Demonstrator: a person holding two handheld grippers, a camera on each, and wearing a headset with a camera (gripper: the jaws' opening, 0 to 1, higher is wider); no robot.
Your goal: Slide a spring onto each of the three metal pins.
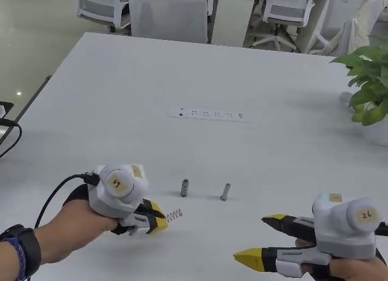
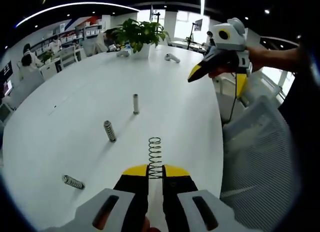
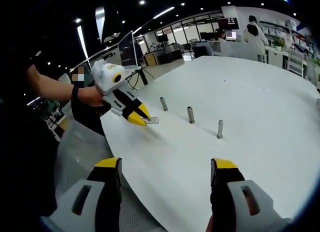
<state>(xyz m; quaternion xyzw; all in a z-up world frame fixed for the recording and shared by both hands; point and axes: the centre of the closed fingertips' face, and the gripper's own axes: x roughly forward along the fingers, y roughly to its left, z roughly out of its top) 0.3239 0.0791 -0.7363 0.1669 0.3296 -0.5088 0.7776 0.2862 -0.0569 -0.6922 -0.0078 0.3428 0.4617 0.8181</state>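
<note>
White matte tabletop [image 1: 254, 69], office chairs behind it, power strip [image 1: 210, 114] mid-frame, plant [image 1: 370, 81] upper right.

Lower left of head view: left gripper [image 1: 159, 215], jaws closed on one end of a spring [image 1: 174, 215]; the rest pokes free past the yellow tips. It is thin wire in open coils. I judge it featherlight and squashy, likely to buckle or ping away if pinched mid-coil. Holding the end turns, as now, suits it and leaves the bore free.

Lower left of left gripper view: third pin [image 2: 73, 181], which looks coiled.

Centre of head view: sleeved pin [image 1: 184, 188], upright and wearing a coil. Near it on the right is the bare pin [image 1: 225, 192], a smooth grey metal cylinder, stiff and probably easy to tip.

Lower right: right gripper [image 1: 252, 237], jaws wide apart, empty.
</note>
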